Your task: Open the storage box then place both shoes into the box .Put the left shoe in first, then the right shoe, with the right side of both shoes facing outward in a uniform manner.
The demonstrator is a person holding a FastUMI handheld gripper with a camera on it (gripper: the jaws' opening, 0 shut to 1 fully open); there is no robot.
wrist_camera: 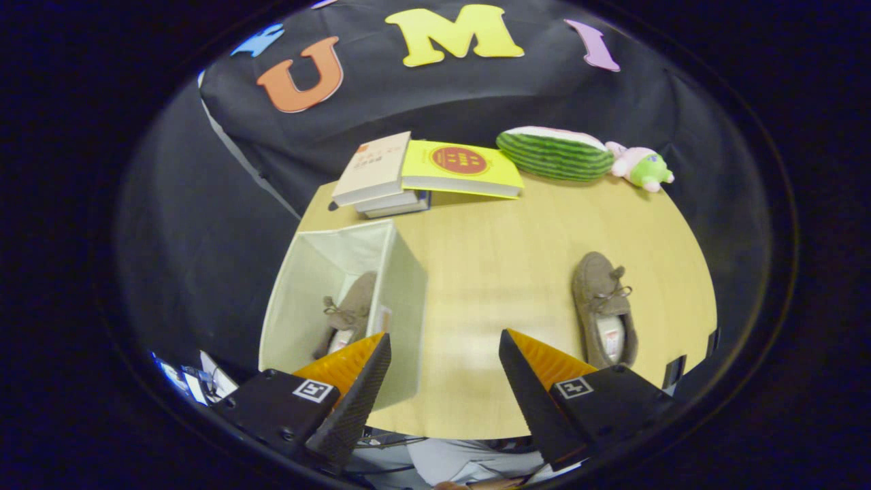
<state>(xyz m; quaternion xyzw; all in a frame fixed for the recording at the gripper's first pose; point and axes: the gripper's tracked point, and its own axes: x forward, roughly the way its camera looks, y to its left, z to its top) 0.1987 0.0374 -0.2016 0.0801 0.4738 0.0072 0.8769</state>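
hand-held gripper (446, 354) spread, empty, above desk (490, 272) | one shoe (348, 314) in storage box (408, 286) | risk: second shoe (604, 309) grabbed askew, lands facing opposite, or clips box wall

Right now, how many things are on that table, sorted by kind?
Shoes: 2, one in the box, one on the table
Books: 3
Plush toys: 2
Box: 1
Total: 8
The gripper is open above the table.
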